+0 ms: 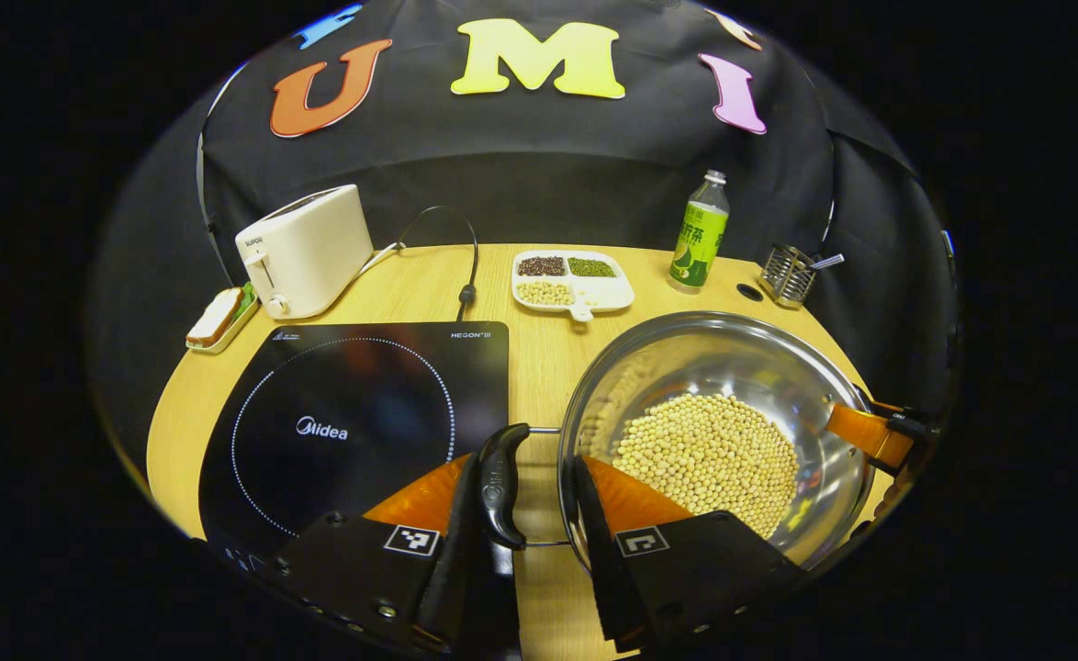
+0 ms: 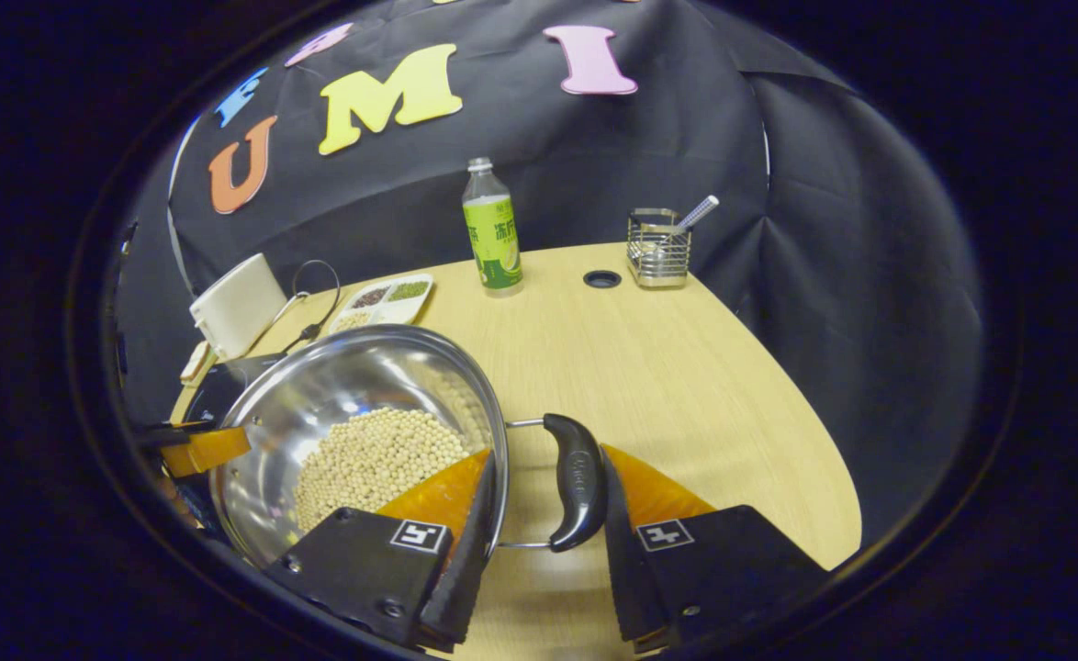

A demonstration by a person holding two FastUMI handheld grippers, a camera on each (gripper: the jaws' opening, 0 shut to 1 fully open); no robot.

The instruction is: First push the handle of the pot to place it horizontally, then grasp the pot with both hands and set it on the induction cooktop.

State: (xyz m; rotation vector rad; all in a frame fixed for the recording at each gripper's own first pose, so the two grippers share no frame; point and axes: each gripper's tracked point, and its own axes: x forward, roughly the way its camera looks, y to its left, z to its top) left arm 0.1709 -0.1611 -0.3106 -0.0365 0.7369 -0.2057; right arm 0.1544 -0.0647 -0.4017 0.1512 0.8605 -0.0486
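your left gripper (image 1: 528,514) is covering the near rim of the pot (image 1: 686,353) and the near corner of the induction cooktop (image 1: 355,413); its fingers are running off the bottom edge; in the right gripper view the pot (image 2: 319,386) is hiding most of the cooktop, and your right gripper (image 2: 544,523) is covering its near wall; the far gripper (image 2: 192,448) is getting cut at the left edge, so its grip is staying unclear; the toaster (image 2: 236,308) is looking too small for detail.

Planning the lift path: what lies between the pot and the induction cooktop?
Only bare table and the pot's black side handle, straddled by the left gripper, beside the cooktop; left gripper view.
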